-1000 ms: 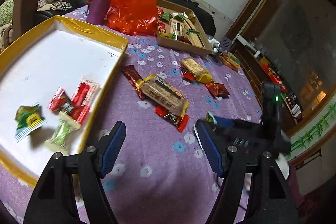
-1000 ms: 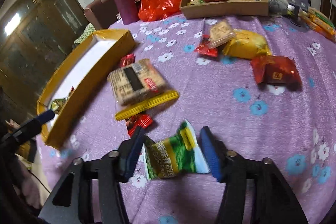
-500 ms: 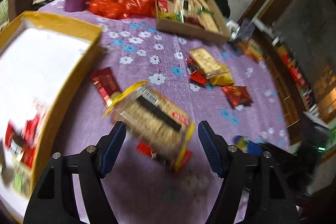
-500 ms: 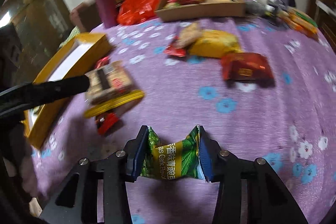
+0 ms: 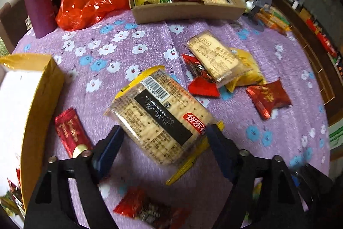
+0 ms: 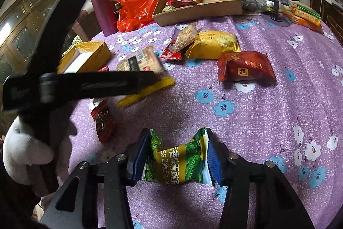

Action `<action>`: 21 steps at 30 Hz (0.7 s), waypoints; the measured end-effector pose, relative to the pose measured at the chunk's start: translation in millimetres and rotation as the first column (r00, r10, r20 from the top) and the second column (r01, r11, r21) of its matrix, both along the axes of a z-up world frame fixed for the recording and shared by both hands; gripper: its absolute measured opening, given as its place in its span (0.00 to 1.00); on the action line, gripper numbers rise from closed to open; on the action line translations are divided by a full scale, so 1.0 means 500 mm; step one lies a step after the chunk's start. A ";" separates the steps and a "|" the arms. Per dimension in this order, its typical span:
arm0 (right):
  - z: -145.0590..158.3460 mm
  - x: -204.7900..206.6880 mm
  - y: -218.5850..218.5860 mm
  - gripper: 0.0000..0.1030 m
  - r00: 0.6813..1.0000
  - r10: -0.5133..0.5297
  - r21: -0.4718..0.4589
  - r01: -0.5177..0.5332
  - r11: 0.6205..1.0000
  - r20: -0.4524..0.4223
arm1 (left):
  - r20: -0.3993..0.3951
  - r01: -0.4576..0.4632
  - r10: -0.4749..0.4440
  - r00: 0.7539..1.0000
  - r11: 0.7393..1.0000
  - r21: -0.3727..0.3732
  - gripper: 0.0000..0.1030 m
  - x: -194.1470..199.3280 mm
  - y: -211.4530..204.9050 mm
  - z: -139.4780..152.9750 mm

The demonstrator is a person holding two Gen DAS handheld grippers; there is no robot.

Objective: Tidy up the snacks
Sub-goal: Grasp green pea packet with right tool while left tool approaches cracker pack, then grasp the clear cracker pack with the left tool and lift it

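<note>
Right gripper [image 6: 175, 156]: jaws pinch a green pea packet [image 6: 182, 164], light, crushable. Left gripper [image 5: 164, 147]: jaws open astride the cracker pack [image 5: 158, 119] at desk centre; brittle, slick film, so take its long sides.

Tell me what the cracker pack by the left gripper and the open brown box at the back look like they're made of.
Cracker pack: seemingly clear, glossy plastic film, since the crackers show through and it glints.
Brown box: probably matte, uncoated cardboard, plain tan walls with raw cut edges.
</note>
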State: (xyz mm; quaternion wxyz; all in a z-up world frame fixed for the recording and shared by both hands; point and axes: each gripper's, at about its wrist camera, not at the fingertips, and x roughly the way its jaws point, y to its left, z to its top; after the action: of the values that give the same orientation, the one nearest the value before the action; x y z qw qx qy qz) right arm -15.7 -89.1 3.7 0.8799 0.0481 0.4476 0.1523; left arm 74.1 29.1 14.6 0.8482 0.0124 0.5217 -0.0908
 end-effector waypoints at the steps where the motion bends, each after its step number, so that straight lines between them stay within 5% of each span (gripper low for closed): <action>1: 0.000 0.000 0.001 0.57 1.000 0.002 0.003 -0.002 1.000 0.001 | 0.002 0.001 -0.001 1.000 1.000 0.007 0.84 0.005 -0.006 -0.001; 4: -0.001 -0.001 0.005 0.61 1.000 0.010 -0.002 -0.010 1.000 0.005 | -0.017 -0.001 0.001 1.000 1.000 0.027 0.93 0.027 -0.020 -0.005; 8: -0.003 -0.006 0.020 0.64 1.000 0.026 -0.047 -0.025 0.999 0.017 | 0.012 0.041 -0.042 0.999 0.996 0.083 0.89 0.033 -0.036 -0.010; 10: -0.003 -0.009 0.026 0.63 0.999 0.037 -0.072 -0.035 0.997 0.020 | 0.036 0.064 -0.067 0.997 0.995 0.078 0.59 0.022 -0.034 -0.003; 13: 0.000 -0.012 0.030 0.44 0.999 0.043 -0.092 -0.041 0.995 0.023 | 0.053 0.090 -0.094 0.994 0.993 0.072 0.14 0.009 -0.022 0.011; 17: 0.001 -0.012 0.022 0.42 0.999 0.033 -0.066 -0.031 0.997 0.028 | 0.050 0.100 -0.101 0.994 0.995 0.028 0.13 -0.013 0.003 0.015; 21: 0.010 -0.010 0.003 0.42 1.000 0.005 -0.018 -0.005 1.000 0.031 | 0.052 0.097 -0.092 0.994 0.990 -0.101 0.13 -0.028 0.042 0.036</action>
State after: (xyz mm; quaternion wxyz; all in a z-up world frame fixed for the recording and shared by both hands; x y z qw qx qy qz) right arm -20.7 -87.5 8.8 0.8867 0.0367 0.4354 0.1512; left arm 60.0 50.0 32.5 0.8546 -0.0049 0.4949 -0.1575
